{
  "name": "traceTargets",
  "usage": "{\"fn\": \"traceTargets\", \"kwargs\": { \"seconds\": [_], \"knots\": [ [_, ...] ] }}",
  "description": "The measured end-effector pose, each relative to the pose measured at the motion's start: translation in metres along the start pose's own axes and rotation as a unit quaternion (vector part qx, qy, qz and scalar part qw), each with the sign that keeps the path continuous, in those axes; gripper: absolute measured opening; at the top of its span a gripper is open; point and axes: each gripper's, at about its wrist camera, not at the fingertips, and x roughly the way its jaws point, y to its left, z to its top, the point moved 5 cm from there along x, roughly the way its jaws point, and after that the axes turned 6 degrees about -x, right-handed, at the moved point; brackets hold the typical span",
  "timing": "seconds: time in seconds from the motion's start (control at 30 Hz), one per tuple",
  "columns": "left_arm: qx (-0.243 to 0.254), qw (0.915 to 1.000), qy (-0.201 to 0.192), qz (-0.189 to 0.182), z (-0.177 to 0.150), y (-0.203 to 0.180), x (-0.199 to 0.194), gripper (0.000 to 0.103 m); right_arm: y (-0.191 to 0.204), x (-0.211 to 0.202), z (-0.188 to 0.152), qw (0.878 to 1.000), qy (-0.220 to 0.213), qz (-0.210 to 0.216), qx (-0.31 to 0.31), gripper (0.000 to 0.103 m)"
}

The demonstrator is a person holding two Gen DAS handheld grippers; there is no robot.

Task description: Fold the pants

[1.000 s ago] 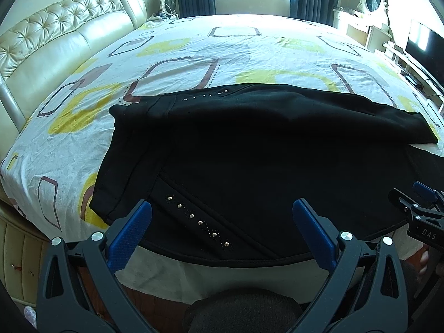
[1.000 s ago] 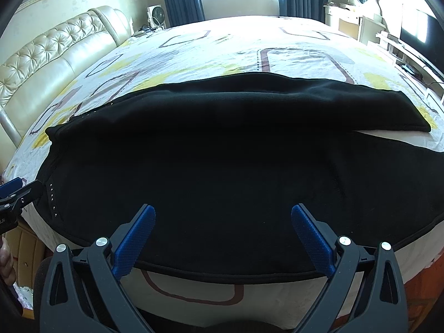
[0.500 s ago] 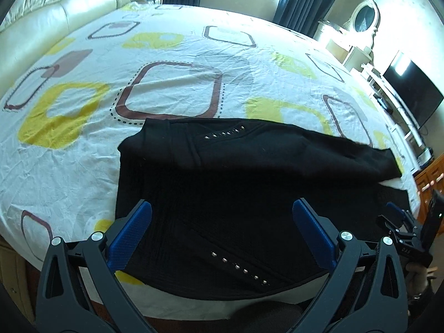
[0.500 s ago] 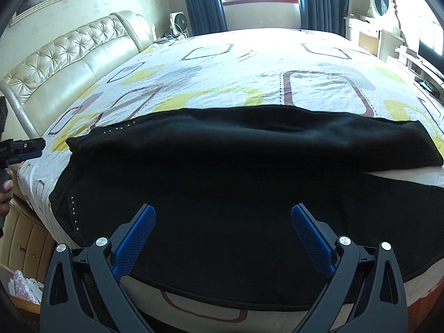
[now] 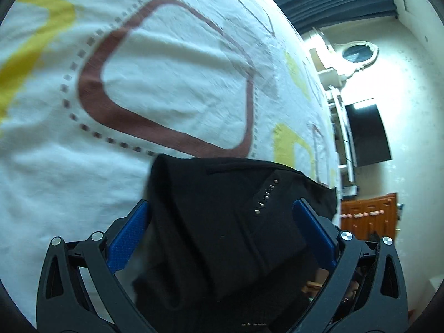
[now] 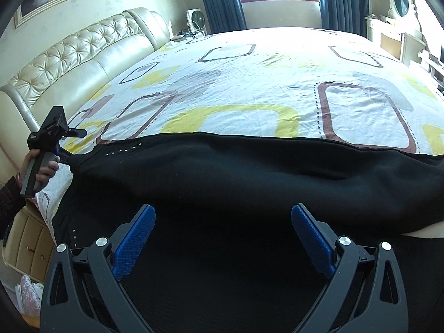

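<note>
Black studded pants (image 6: 249, 194) spread on patterned bed sheet (image 6: 277, 83) | left gripper (image 5: 222, 222) wide, waistband corner between fingers, probably ungripped | right gripper (image 6: 222, 230) wide, empty | risk: thick layers slip, grabs sheet

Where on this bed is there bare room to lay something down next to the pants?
The whole far half of the bedsheet is bare, from the black pants' far edge to the window and the headboard. The near edge is crowded: the pants cover it, with the left gripper at their waistband corner and the right gripper above them.
</note>
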Motion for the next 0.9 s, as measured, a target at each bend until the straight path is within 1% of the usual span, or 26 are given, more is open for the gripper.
{"fn": "traceTargets", "kwargs": {
  "seconds": [0.07,0.13,0.17,0.2,0.23,0.27,0.3,0.33,0.37,0.4,0.43,0.57,0.67,0.7,0.73,0.77,0.83,0.87,0.9],
  "knots": [
    [0.007,0.9998,0.015,-0.013,0.001,-0.006,0.011,0.101,-0.005,0.007,0.009,1.000,0.002,0.009,0.005,0.098],
    [0.024,0.9996,0.010,-0.014,0.003,-0.012,0.015,0.101,-0.011,0.013,0.021,1.000,0.003,0.023,0.008,0.098],
    [0.035,0.9993,0.005,-0.014,0.004,-0.015,0.016,0.098,-0.013,0.017,0.026,0.999,0.004,0.034,0.007,0.098],
    [0.045,0.9989,0.001,-0.007,0.005,-0.017,0.017,0.081,-0.015,0.022,0.033,0.999,0.006,0.045,0.003,0.098],
    [0.058,0.9983,0.002,0.005,0.006,-0.018,0.019,0.066,-0.017,0.027,0.041,0.999,0.010,0.048,-0.004,0.098],
    [0.068,0.9973,0.004,0.027,0.007,-0.016,0.022,0.053,-0.019,0.033,0.050,0.998,0.013,0.051,-0.016,0.098],
    [0.076,0.9961,0.008,0.044,0.005,-0.015,0.026,0.049,-0.020,0.040,0.057,0.998,0.022,0.060,-0.030,0.098],
    [0.078,0.9953,0.017,0.054,0.005,-0.013,0.031,0.048,-0.021,0.049,0.064,0.996,0.033,0.064,-0.044,0.098],
    [0.077,0.9950,0.027,0.058,0.004,-0.011,0.034,0.046,-0.021,0.057,0.072,0.995,0.044,0.067,-0.060,0.098],
    [0.076,0.9949,0.034,0.058,0.003,-0.010,0.037,0.046,-0.020,0.067,0.078,0.992,0.060,0.077,-0.080,0.098],
    [0.076,0.9947,0.035,0.060,0.003,-0.010,0.038,0.046,-0.018,0.077,0.082,0.989,0.073,0.079,-0.101,0.098],
    [0.065,0.9955,0.033,0.061,0.011,-0.009,0.038,0.046,-0.014,0.119,0.091,0.973,0.144,0.074,-0.165,0.097],
    [0.063,0.9961,0.021,0.058,0.020,-0.011,0.037,0.046,-0.010,0.137,0.088,0.958,0.185,0.079,-0.205,0.096],
    [0.064,0.9959,0.024,0.059,0.021,-0.011,0.039,0.046,-0.008,0.141,0.086,0.952,0.201,0.085,-0.214,0.077],
    [0.068,0.9950,0.029,0.066,0.021,-0.011,0.042,0.046,-0.010,0.144,0.083,0.947,0.219,0.091,-0.215,0.028],
    [0.075,0.9942,0.031,0.071,0.019,-0.011,0.043,0.046,-0.013,0.150,0.078,0.943,0.245,0.088,-0.209,0.021],
    [0.092,0.9916,0.023,0.088,0.019,-0.012,0.043,0.031,-0.013,0.150,0.075,0.941,0.250,0.090,-0.210,0.020],
    [0.095,0.9912,0.018,0.090,0.020,-0.012,0.041,0.019,-0.013,0.147,0.075,0.940,0.250,0.089,-0.214,0.019],
    [0.091,0.9921,0.017,0.084,0.021,-0.011,0.040,0.018,-0.013,0.144,0.075,0.941,0.248,0.088,-0.212,0.018]
  ]
}}
